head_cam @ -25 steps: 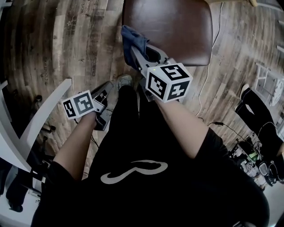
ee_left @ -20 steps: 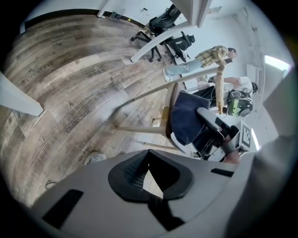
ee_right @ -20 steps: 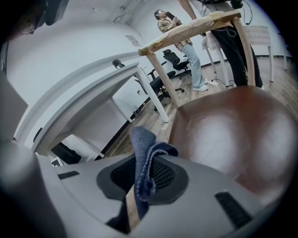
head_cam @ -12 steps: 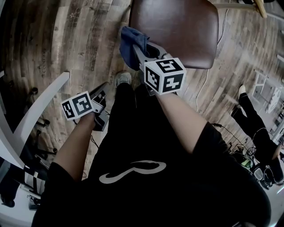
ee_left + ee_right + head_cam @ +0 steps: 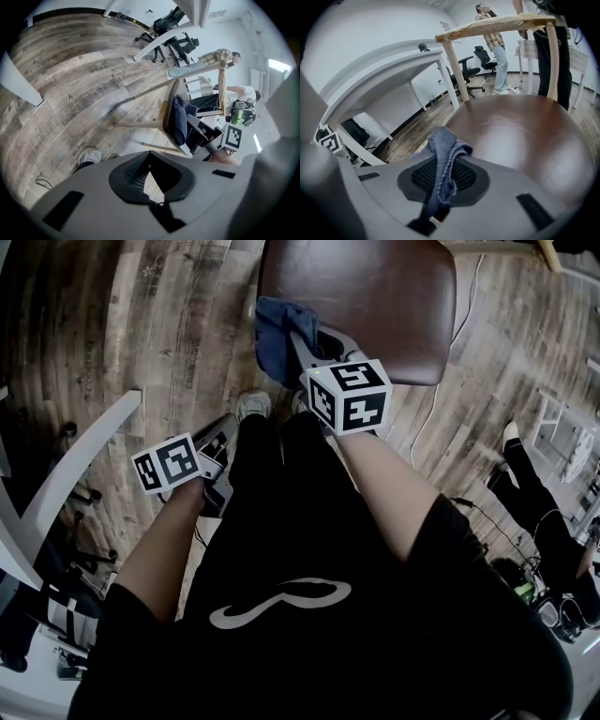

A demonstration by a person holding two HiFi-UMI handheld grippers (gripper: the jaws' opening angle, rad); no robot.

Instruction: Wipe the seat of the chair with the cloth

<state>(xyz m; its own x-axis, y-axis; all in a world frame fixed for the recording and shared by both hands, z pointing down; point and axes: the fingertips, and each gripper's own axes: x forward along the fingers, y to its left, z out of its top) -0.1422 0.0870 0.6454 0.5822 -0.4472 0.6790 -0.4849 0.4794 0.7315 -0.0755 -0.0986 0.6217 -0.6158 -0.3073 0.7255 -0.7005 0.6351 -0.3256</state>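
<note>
The chair's brown seat fills the top of the head view. My right gripper is shut on a blue cloth at the seat's near left edge. In the right gripper view the cloth hangs bunched between the jaws of the right gripper, with the glossy seat just beyond. My left gripper hangs lower left over the floor, away from the chair. In its own view the left gripper is shut on nothing, and the chair with the cloth shows side-on.
Wooden plank floor lies all round. A white desk frame stands at the left. A cable runs over the floor right of the chair. Another person's legs are at the right. Office chairs stand far off.
The right gripper, still holding the cloth, has edged slightly up along the seat's near left edge. The left gripper has hardly moved.
</note>
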